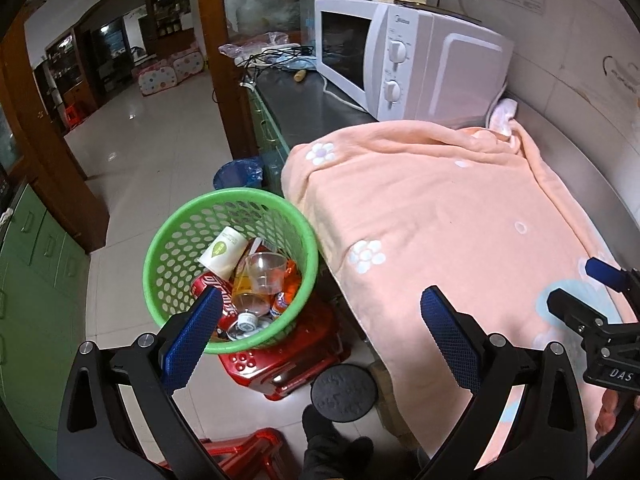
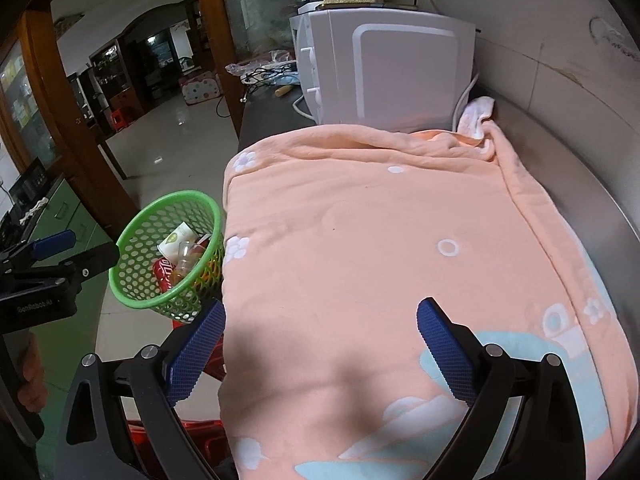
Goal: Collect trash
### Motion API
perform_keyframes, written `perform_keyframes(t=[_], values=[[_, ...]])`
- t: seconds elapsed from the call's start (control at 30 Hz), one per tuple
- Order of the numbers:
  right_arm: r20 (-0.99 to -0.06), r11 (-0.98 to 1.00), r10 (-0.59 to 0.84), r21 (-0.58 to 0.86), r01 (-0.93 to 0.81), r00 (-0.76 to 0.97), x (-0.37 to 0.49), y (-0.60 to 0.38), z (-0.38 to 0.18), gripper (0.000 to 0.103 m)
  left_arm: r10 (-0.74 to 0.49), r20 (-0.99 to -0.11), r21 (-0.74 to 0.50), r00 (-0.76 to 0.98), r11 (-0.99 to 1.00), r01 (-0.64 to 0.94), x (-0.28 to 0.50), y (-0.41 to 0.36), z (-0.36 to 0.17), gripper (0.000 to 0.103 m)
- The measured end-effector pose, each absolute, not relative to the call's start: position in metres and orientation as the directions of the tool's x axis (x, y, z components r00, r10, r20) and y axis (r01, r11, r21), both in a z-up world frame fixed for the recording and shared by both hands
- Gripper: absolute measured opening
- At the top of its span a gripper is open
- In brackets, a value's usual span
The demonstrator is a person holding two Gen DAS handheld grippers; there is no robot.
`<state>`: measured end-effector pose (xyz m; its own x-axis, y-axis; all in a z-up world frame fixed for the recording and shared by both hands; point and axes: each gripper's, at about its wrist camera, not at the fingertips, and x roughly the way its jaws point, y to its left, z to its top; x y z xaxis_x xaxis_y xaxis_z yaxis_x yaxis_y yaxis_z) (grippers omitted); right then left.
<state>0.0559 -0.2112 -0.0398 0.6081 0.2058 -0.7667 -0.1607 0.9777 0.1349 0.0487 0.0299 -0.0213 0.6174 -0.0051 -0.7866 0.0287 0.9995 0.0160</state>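
- Blue-padded and spread wide, the left gripper point(image 1: 320, 328) is holding nothing; in the left wrist view it is hanging above the gap between basket and desk, at the lower middle of the frame.
- Equally spread and empty, the right gripper point(image 2: 320, 344) is hovering over the peach blanket point(image 2: 380, 248) in the lower half of the right wrist view.
- Left of centre in the left wrist view, the green basket point(image 1: 160, 248) is sitting on a red stool point(image 1: 288, 364), just beside the desk edge.
- Inside it, trash is already piling up: a paper cup point(image 1: 222, 252), a clear plastic cup point(image 1: 266, 268), a red can point(image 1: 216, 300), and what looks like an orange bottle point(image 1: 280, 304).
- Across the blanket covering the desk, no loose trash is showing in either view; only printed flowers and a shadow are lying there.
- Beyond the blanket, toward the upper middle, a white microwave point(image 1: 400, 64) is standing on the desk point(image 1: 304, 108), with cables and a plastic bag point(image 1: 256, 44) past it; whether those count as trash I cannot tell.
- Judging from this, collecting is looking essentially finished, with at most a final check remaining.
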Motion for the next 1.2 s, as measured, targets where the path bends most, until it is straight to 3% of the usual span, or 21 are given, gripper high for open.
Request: perform_keyframes(t=[1.2], values=[[-0.738, 0.987, 0.159, 0.125, -0.098, 0.655, 0.046, -0.237, -0.024, 0.095, -0.026, -0.755, 0.030, 0.655, 0.997, 0.075, 0.041, 0.007, -0.009, 0.098]])
